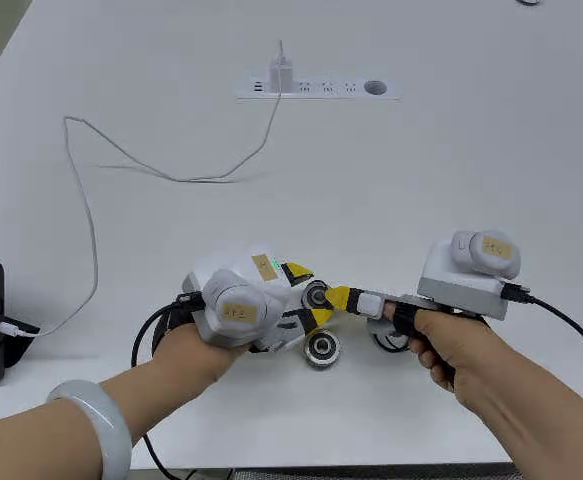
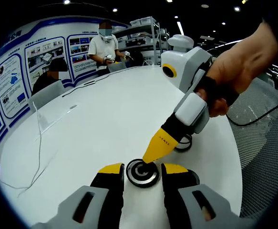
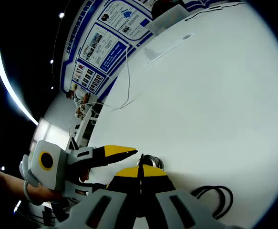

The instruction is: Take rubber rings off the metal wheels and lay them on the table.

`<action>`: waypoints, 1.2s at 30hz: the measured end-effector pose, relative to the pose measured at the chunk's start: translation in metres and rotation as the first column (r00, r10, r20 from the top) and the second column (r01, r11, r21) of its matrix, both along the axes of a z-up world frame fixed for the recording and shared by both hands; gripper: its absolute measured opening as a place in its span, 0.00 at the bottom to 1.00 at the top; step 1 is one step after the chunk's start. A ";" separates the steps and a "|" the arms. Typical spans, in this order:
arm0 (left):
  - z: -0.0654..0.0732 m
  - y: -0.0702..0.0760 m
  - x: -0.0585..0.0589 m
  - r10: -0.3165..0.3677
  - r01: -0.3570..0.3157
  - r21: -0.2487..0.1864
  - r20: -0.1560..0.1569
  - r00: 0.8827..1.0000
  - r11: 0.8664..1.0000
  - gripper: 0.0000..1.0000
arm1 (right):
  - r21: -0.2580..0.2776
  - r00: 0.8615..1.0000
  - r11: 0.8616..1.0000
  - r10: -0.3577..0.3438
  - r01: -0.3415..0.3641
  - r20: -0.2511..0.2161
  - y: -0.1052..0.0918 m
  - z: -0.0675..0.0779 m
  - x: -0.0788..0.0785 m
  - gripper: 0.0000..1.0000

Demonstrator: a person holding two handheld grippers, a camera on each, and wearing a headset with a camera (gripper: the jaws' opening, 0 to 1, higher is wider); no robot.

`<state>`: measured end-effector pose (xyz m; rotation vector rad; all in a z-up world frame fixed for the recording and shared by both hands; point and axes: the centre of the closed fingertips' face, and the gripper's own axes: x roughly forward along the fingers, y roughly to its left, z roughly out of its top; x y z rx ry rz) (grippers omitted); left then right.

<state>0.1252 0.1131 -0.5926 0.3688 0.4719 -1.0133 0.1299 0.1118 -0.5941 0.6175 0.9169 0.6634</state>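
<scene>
Low in the left gripper view, the left gripper grasps a wheel lying flat on the bench, a jaw on each side. In the head view, a second wheel lies just below it. The right gripper is clenched, its tips on the held wheel's rim; whether it pinches rubber I cannot tell. Further right, loose black rings lie on the bench under that gripper, so part of the job looks done. The held wheel seems mid-strip, and the second wheel's ring cannot be made out.
</scene>
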 end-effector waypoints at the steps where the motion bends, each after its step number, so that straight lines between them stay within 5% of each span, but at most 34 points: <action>1: 0.000 0.000 0.000 0.001 -0.001 0.001 0.000 1.000 1.000 0.35 | -0.001 1.000 1.000 0.002 -0.002 0.003 0.001 0.001 0.000 0.02; 21: 0.002 0.022 -0.008 0.062 -0.062 -0.034 -0.001 0.998 0.997 0.51 | 0.079 1.000 0.997 -0.005 0.003 0.025 0.011 0.029 -0.004 0.02; 36: 0.009 0.030 -0.017 0.107 -0.106 -0.078 0.006 0.994 0.991 0.71 | 0.130 0.997 0.989 -0.078 0.077 0.005 -0.017 0.040 -0.032 0.02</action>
